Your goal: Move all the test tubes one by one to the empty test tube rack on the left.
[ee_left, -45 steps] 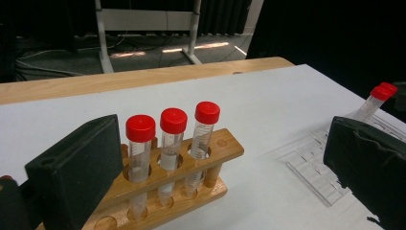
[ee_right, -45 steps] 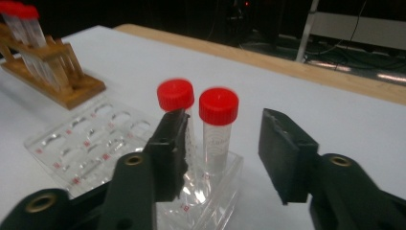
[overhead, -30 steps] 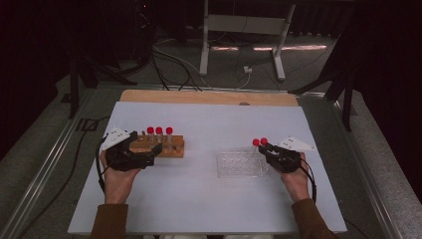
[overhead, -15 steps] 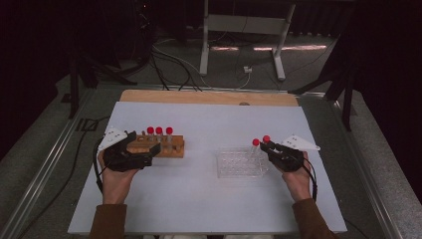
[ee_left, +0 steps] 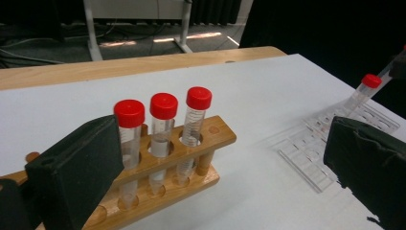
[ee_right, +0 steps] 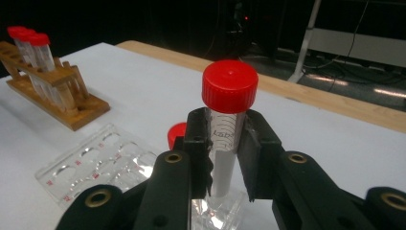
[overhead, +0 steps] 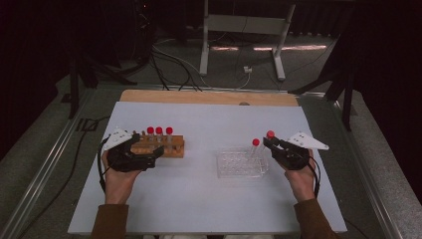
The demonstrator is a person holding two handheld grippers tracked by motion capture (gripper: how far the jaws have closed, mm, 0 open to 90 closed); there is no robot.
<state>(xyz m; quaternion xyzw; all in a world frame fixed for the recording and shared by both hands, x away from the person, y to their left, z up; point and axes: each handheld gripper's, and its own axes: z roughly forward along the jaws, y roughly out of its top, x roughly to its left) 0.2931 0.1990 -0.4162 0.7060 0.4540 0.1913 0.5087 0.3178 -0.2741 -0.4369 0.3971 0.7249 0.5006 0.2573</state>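
Black, foam-padded jaws of the right gripper (ee_right: 225, 143) are clamped on a clear plastic tube with a red screw cap (ee_right: 229, 103), the pads pressing its wall just below the cap so that the tube stands nearly upright between them. In the high view the right gripper (overhead: 272, 143) sits at the right edge of a clear plastic well tray (overhead: 242, 163) lying flat on the white table top (overhead: 209, 204), and the held tube's cap (overhead: 270, 134) shows above the jaw tips. A second red-capped clear tube (overhead: 255, 143) leans in the tray just beside the held one; its cap peeks out to the left of the jaws in the right gripper view (ee_right: 177, 132). Well apart, on the left side of the table, the left gripper (overhead: 158, 151) rests with its jaws spread wide and nothing between the pads. Its jaws bracket the near end of a light wooden tube rack (ee_left: 191, 158); whether a pad touches the wood cannot be told. Three more red-capped clear tubes (ee_left: 163, 124) stand upright in a row in that rack. A bare wooden strip (overhead: 209, 97) runs along the table's far edge.
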